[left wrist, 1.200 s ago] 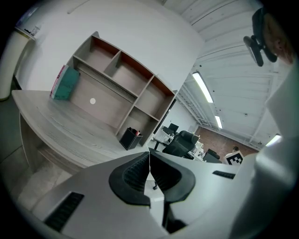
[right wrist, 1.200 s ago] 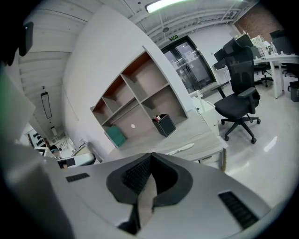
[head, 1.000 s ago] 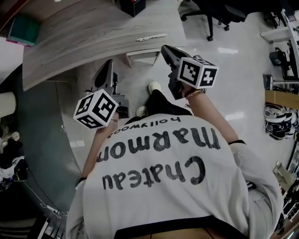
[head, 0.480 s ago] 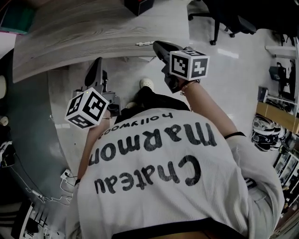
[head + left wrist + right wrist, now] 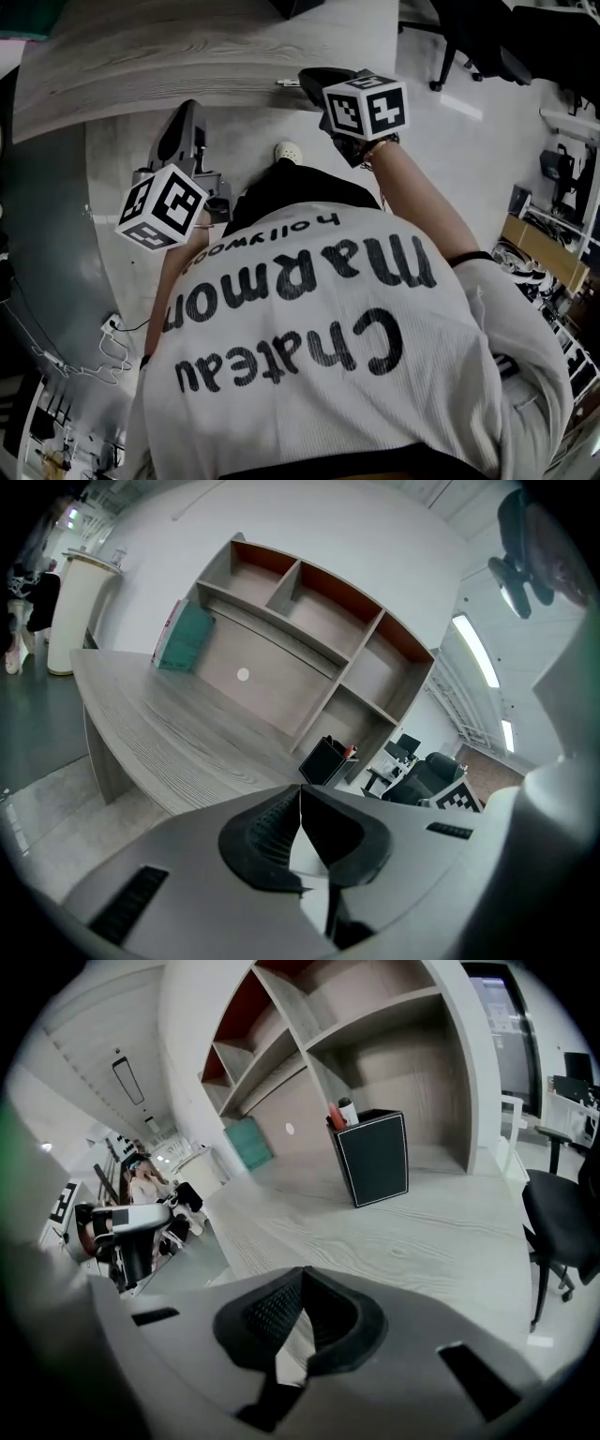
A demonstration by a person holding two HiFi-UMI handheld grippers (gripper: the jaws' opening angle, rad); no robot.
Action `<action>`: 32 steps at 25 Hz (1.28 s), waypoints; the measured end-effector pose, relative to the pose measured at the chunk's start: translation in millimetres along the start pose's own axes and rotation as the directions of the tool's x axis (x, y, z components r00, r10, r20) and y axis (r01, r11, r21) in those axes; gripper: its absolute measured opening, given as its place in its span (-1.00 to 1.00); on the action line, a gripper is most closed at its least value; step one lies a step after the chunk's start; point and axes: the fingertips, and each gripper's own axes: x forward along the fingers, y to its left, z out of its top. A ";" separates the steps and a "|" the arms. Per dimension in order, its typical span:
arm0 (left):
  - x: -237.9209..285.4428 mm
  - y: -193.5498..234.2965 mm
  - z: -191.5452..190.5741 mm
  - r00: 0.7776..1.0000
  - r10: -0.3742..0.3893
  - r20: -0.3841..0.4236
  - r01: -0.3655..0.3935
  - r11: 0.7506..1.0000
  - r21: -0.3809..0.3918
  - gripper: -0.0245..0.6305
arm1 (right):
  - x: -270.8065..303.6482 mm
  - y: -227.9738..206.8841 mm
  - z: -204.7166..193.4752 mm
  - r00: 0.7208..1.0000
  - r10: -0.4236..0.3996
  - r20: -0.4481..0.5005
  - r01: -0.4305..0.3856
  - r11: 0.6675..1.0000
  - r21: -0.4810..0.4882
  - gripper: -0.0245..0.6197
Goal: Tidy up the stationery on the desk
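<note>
A grey wood-grain desk (image 5: pixel 169 56) fills the top of the head view. A pale pen (image 5: pixel 289 83) lies near its front edge. A black pen holder (image 5: pixel 373 1157) with a red-and-white item (image 5: pixel 339 1112) in it stands on the desk before the shelf unit (image 5: pixel 375 1035). My right gripper (image 5: pixel 314 80) hangs over the desk edge close to the pen, shut and empty (image 5: pixel 302 1274). My left gripper (image 5: pixel 183 122) is lower left, short of the desk edge, its jaws closed on nothing (image 5: pixel 300 789). The pen holder (image 5: pixel 328 759) also shows beyond it.
A teal box (image 5: pixel 187 637) leans at the shelf unit's left end. A black office chair (image 5: pixel 562 1213) stands right of the desk. The person's white printed shirt (image 5: pixel 328 319) fills the lower head view, with a shoe (image 5: pixel 286 150) on the pale floor.
Both grippers have sunk and moved toward the desk. The right one rolled and now sits over the desk edge by the pen; the left drifted left. Both stayed shut.
</note>
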 end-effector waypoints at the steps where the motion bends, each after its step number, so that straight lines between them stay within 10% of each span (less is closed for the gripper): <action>1: 1.2 1.4 -0.7 1.000 0.006 -0.004 -0.006 1.000 0.000 -0.87 | 3.4 -0.6 1.6 1.000 0.006 -0.008 -0.006 1.000 -0.009 -0.89; 9: -5.5 26.0 -0.2 0.997 0.072 0.004 -0.072 0.997 -0.028 -0.87 | 34.1 15.4 6.0 0.987 0.080 -0.142 -0.105 0.978 -0.181 -0.78; 19: -5.3 40.0 3.2 0.991 0.126 0.031 -0.124 0.989 -0.074 -0.87 | 50.7 30.6 -15.2 0.874 0.070 -0.481 -0.341 0.793 -0.505 -0.63; 32: -21.4 52.4 1.9 0.989 0.141 0.053 -0.135 0.986 -0.102 -0.87 | 54.9 31.1 -30.7 0.795 -0.047 -0.605 -0.417 0.683 -0.600 -0.67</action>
